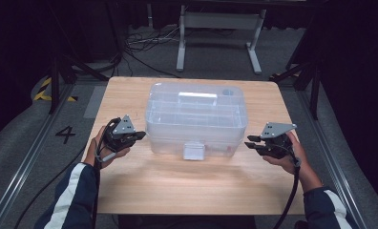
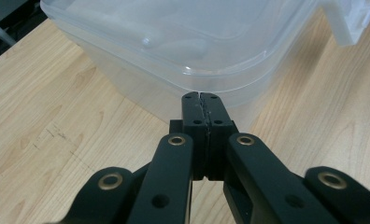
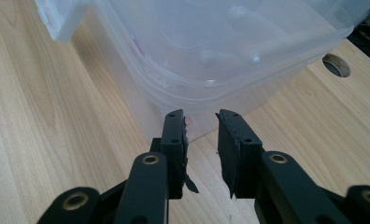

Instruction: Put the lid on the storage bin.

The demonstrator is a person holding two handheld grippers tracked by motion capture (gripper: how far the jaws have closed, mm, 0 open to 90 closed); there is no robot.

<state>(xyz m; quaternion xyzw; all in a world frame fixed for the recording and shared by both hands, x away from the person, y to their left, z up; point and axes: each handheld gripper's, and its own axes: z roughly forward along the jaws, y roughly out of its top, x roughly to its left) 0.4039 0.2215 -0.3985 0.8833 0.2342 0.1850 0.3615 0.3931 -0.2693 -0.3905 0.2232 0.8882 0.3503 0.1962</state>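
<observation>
A clear plastic box [image 1: 196,119] stood at the middle of the table [image 1: 130,186], its lid on and its front latch [image 1: 194,151] down; nothing had yet been gripped, so the handling appeared barely begun. The left gripper [image 1: 138,136], jaws pressed together, pointed at the box's left end, just beside it. The right gripper [image 1: 251,141], jaws slightly apart, faced the right end, near but not touching.

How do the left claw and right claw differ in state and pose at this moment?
The left claw has its jaws pressed together, holding nothing; the right claw has a gap between its jaws. The left claw sits by the clear plastic box's left end, the right claw by its right end. Both point inward at the box's lower corners, above the wooden table.
</observation>
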